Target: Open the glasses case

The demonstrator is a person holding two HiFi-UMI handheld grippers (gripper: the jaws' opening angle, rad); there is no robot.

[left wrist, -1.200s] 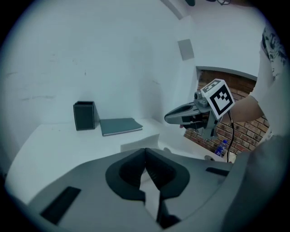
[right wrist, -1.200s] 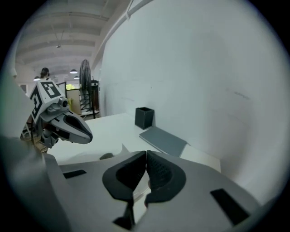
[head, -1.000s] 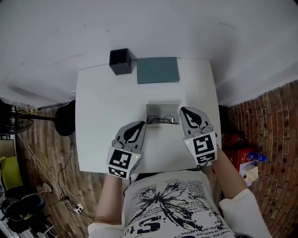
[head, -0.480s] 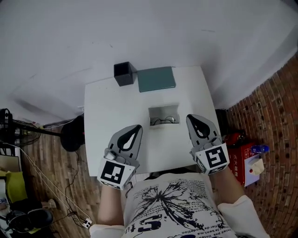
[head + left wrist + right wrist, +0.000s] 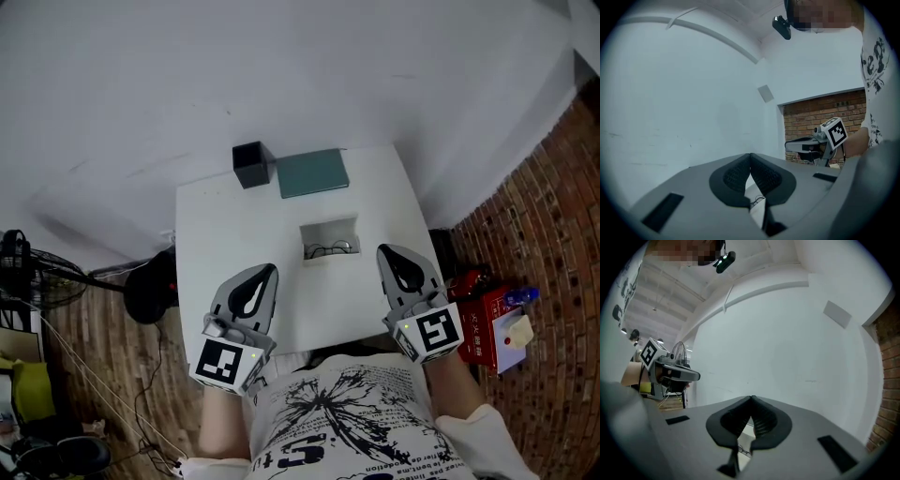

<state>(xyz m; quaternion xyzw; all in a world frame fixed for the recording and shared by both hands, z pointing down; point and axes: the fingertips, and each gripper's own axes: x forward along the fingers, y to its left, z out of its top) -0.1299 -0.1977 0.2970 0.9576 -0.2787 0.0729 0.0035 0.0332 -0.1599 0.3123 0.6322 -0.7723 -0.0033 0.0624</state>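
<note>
White, open, long axis across the frame, at tabletop (image 5: 220, 239) centre: case (image 5: 330, 240), up-frame of and between left tool (image 5: 268, 271) and right tool (image 5: 385, 251), both pinched shut, empty, right slightly nearer.

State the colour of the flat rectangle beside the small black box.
The flat rectangle is muted teal, clearest in the head view.
</note>
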